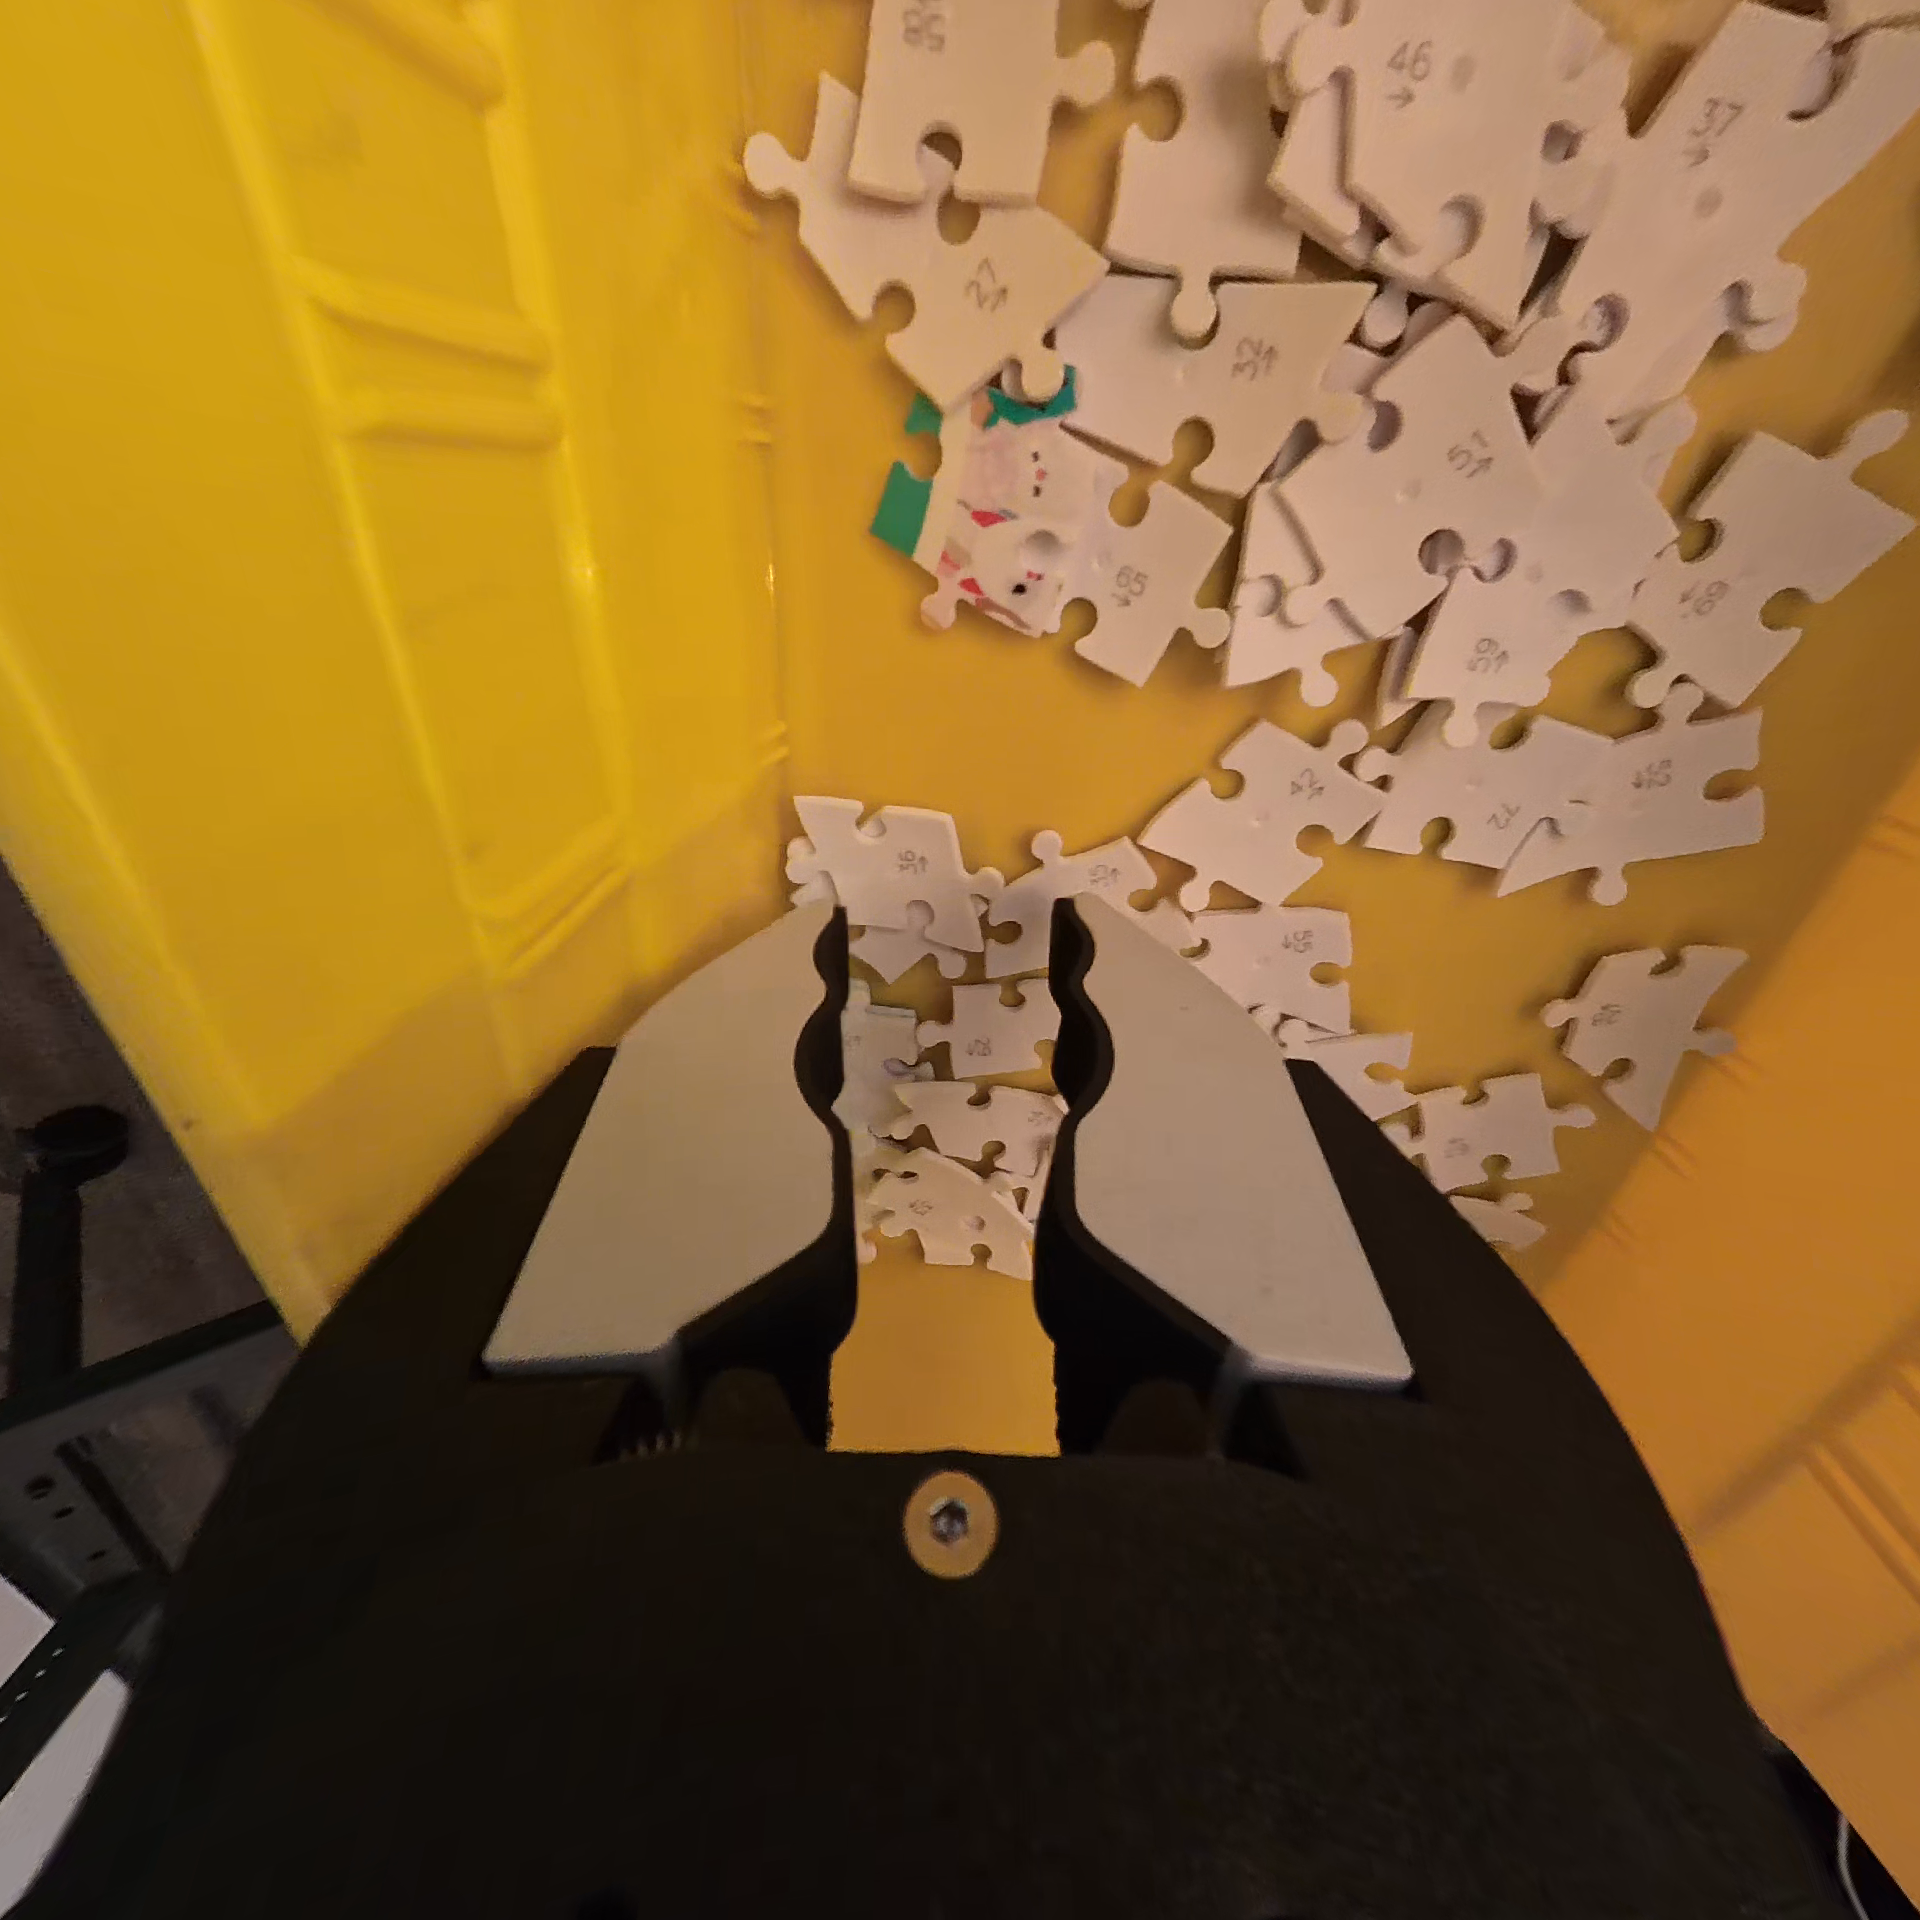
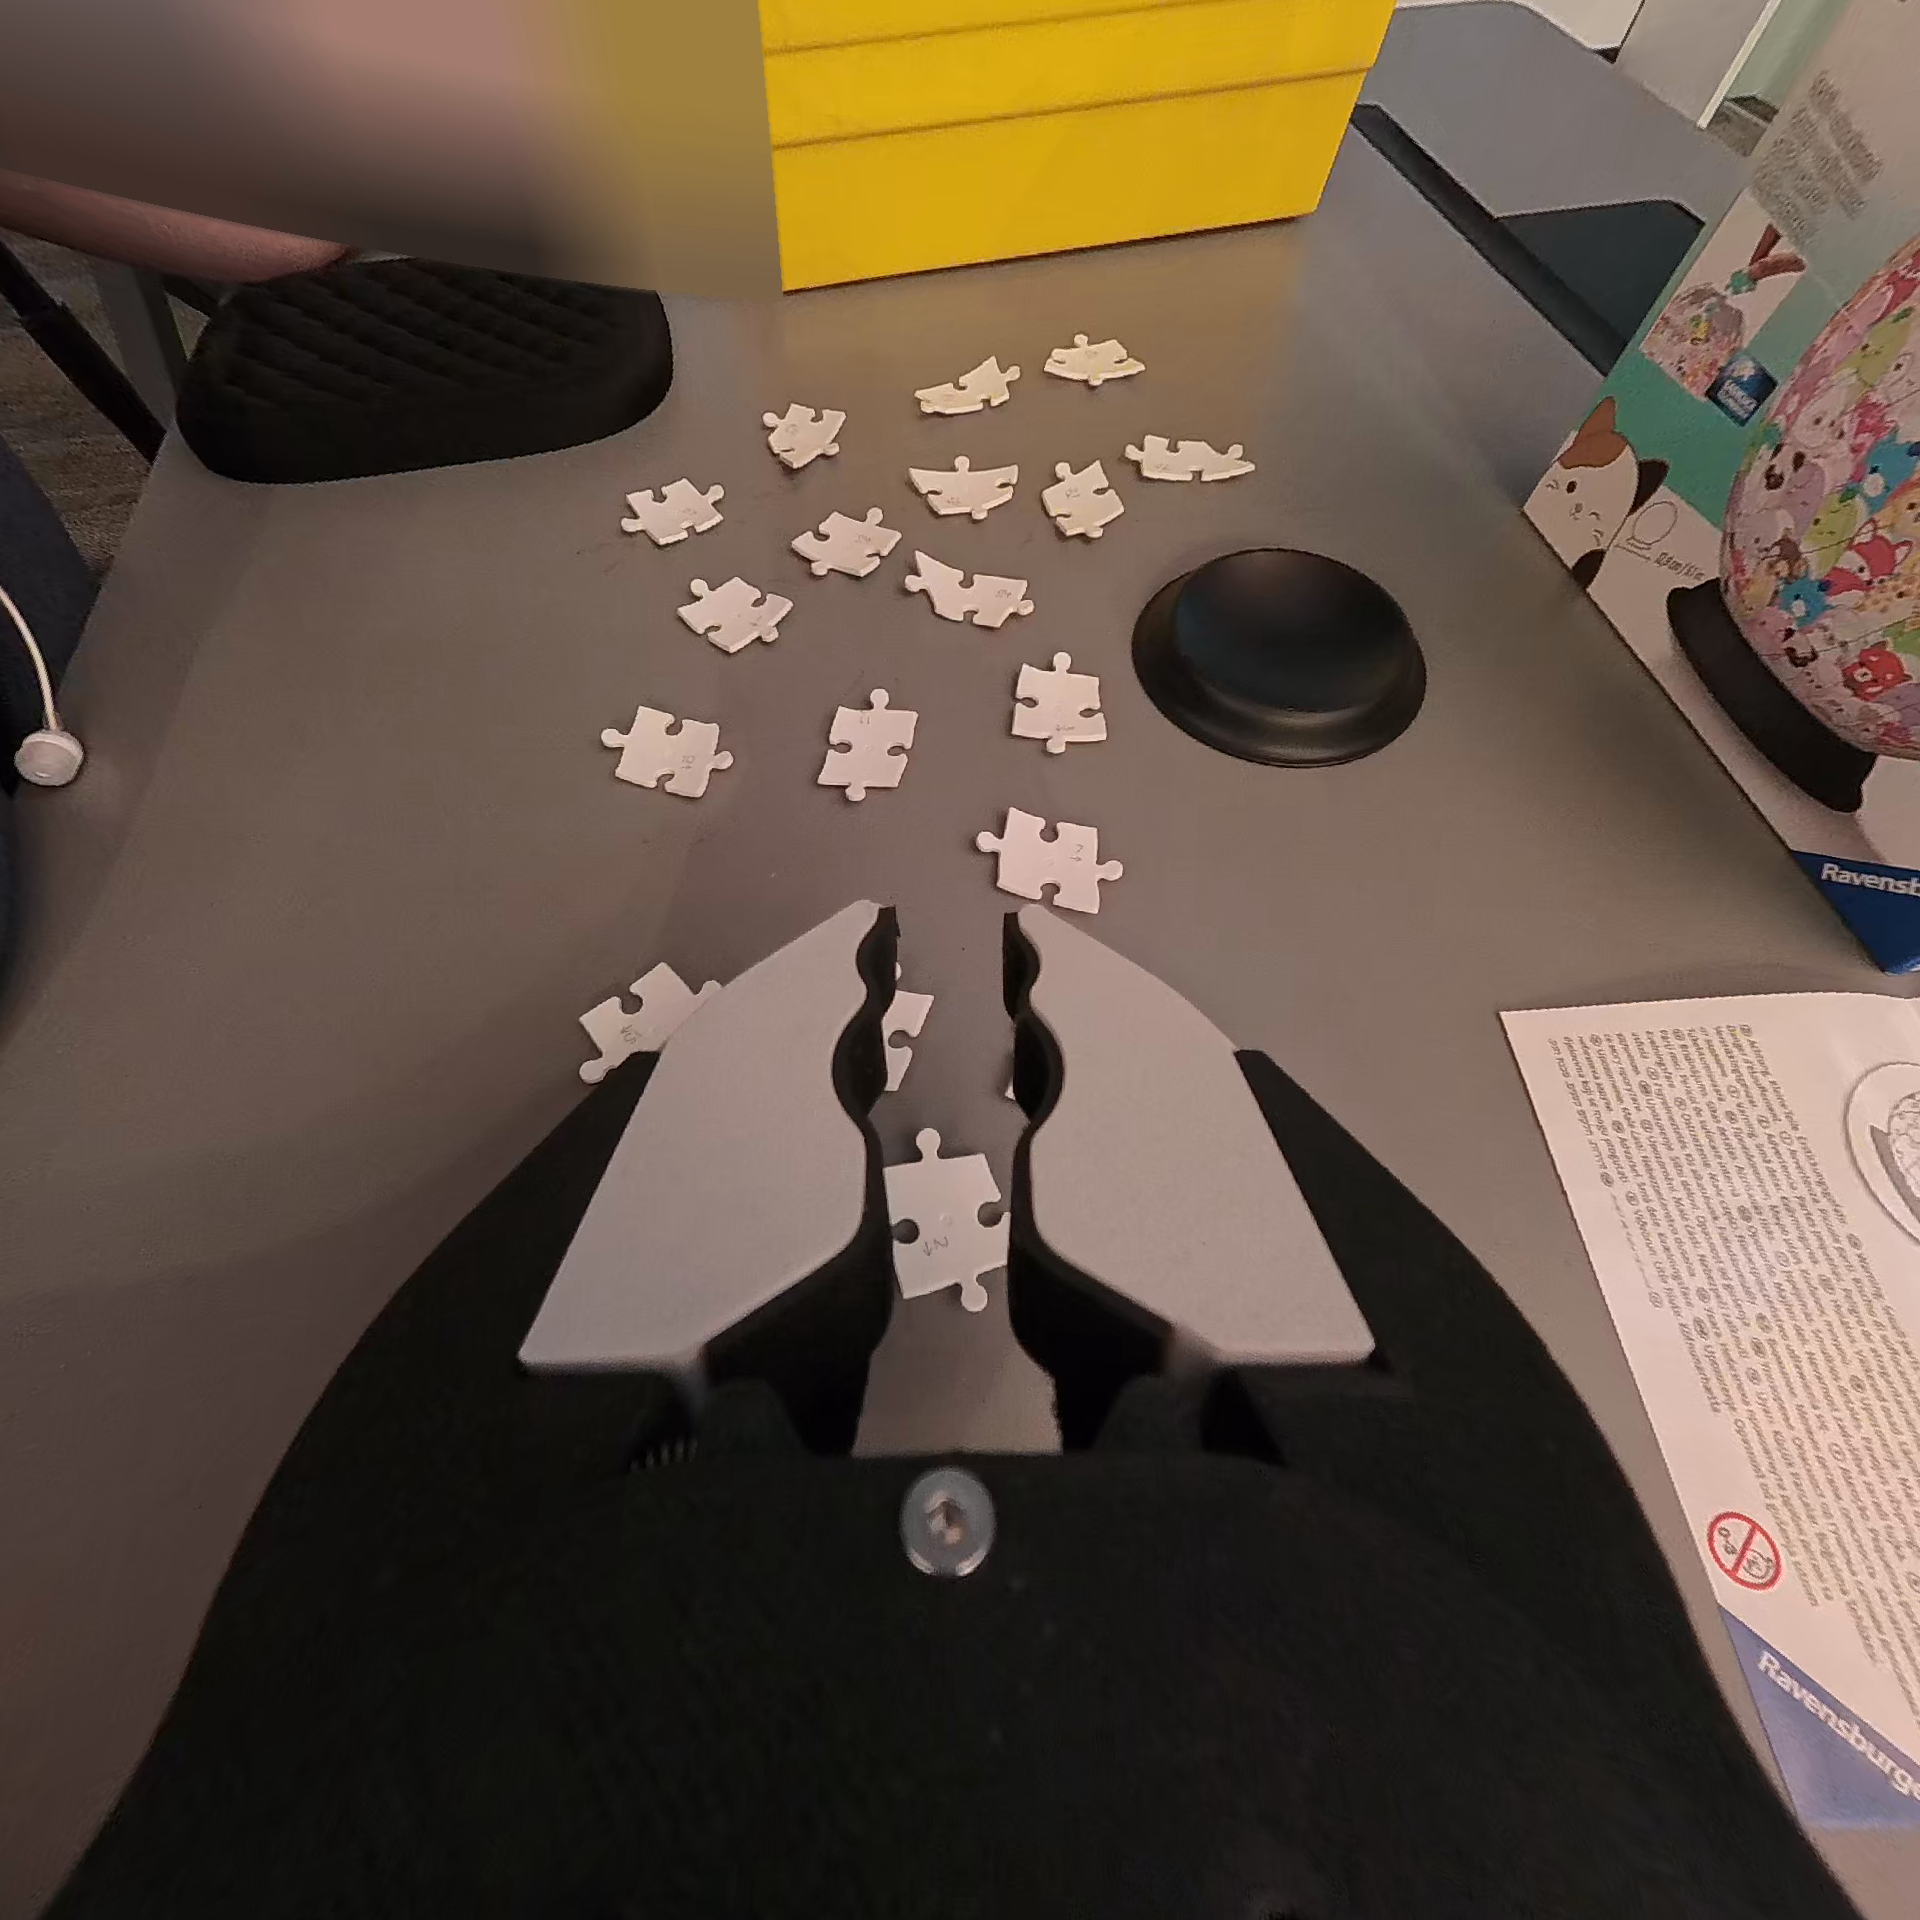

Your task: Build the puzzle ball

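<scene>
Presently the left gripper (image 1: 945, 914) points into the yellow bin (image 1: 416, 623), jaws narrowly parted and holding nothing; white puzzle pieces (image 1: 1455, 499) lie heaped face-down beyond and beneath its tips, one printed piece (image 1: 987, 509) face-up; the right gripper (image 2: 951, 920) hangs over the grey table (image 2: 364, 883), jaws slightly apart, empty; scattered pieces (image 2: 862, 743) lie ahead, one piece (image 2: 943, 1221) beneath its fingers; black stand (image 2: 1278, 660) front-right.
</scene>
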Demonstrator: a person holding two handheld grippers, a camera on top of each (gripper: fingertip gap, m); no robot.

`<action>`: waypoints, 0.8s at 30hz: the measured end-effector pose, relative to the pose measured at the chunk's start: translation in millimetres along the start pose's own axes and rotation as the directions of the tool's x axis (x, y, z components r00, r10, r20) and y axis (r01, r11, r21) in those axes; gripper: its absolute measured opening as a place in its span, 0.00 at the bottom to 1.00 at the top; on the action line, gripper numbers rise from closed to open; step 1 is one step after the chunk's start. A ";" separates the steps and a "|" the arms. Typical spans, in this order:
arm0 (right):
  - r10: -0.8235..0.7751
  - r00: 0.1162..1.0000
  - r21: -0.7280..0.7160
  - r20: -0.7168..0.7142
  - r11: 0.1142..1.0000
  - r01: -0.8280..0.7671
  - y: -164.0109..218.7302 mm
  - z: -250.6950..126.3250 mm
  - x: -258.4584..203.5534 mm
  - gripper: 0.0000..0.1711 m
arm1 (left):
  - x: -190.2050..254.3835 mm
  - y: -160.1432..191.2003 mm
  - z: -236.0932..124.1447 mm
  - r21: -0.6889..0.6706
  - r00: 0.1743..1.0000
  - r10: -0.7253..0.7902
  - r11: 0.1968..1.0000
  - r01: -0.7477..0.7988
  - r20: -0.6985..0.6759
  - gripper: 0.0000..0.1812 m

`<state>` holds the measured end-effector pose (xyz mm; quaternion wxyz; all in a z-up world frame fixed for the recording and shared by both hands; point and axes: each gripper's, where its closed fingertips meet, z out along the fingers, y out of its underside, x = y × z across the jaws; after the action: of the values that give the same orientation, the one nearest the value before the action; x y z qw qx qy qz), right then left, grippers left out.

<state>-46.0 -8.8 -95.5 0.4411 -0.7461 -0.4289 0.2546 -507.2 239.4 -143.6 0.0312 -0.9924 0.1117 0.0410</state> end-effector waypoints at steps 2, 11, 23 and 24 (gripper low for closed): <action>-0.001 1.000 -0.002 0.003 1.000 0.001 0.2 0.5 -0.6 0.12 | 0.1 1.0 3.1 -0.015 1.000 0.014 1.000 -0.014 0.011 0.20; -0.004 1.000 -0.004 0.004 1.000 0.004 -0.2 0.4 -1.7 0.12 | 4.4 -2.4 4.1 0.000 0.999 0.045 0.999 -0.045 -0.014 0.09; -0.002 1.000 -0.012 0.009 1.000 0.002 1.9 2.0 -2.2 0.12 | 9.6 -16.3 -28.1 0.156 0.996 0.090 0.984 -0.089 0.000 0.01; -0.002 1.000 -0.012 0.009 1.000 0.002 1.9 2.0 -2.3 0.12 | 10.3 -18.2 -29.9 0.169 0.996 0.094 0.981 -0.092 0.001 0.01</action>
<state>-47.9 -10.3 -98.2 0.4349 -0.7471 -0.4333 0.2549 -490.8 252.7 -113.8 0.1131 -0.9800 0.1611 0.0294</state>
